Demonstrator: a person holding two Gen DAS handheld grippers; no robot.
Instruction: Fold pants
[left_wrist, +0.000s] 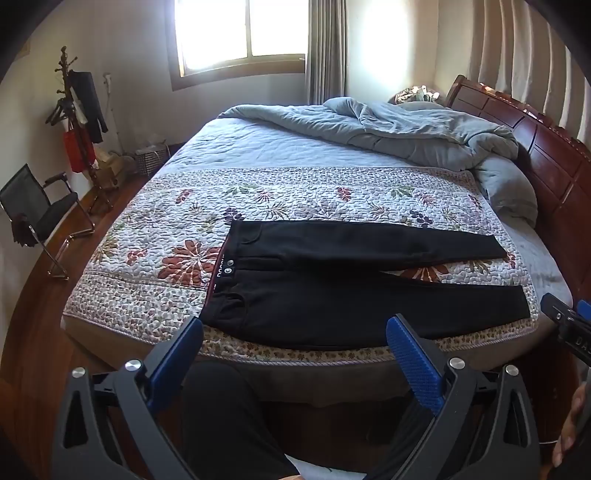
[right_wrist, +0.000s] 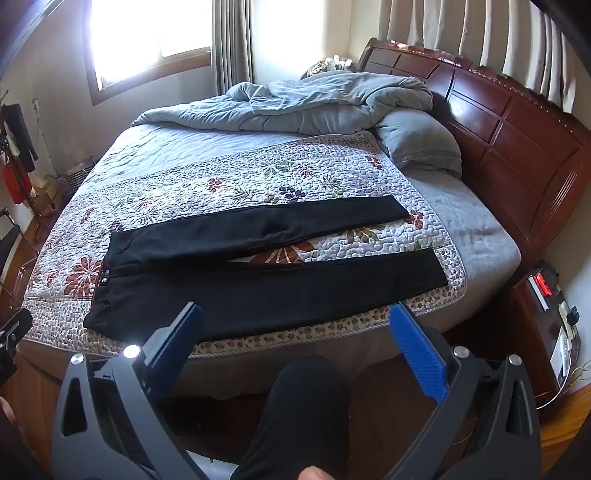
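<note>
Pants (left_wrist: 351, 288) flat on bed (left_wrist: 258, 155), waistband at 9 o'clock; both hand-held grippers (left_wrist: 295, 332) (right_wrist: 295, 321) spread, empty (risk: slippery fabric bunches if pinched unevenly).

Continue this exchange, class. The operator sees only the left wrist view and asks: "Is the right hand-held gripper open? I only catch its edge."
Observer: Yes. The right hand-held gripper has its jaws wide apart and holds nothing.
Operator: What stands to the right of the bed?
Observer: A dark wooden nightstand, next to the headboard. It is outside your view.
Operator: Is anything on it?
Observer: A device with a red lit display. I cannot read it.
</note>
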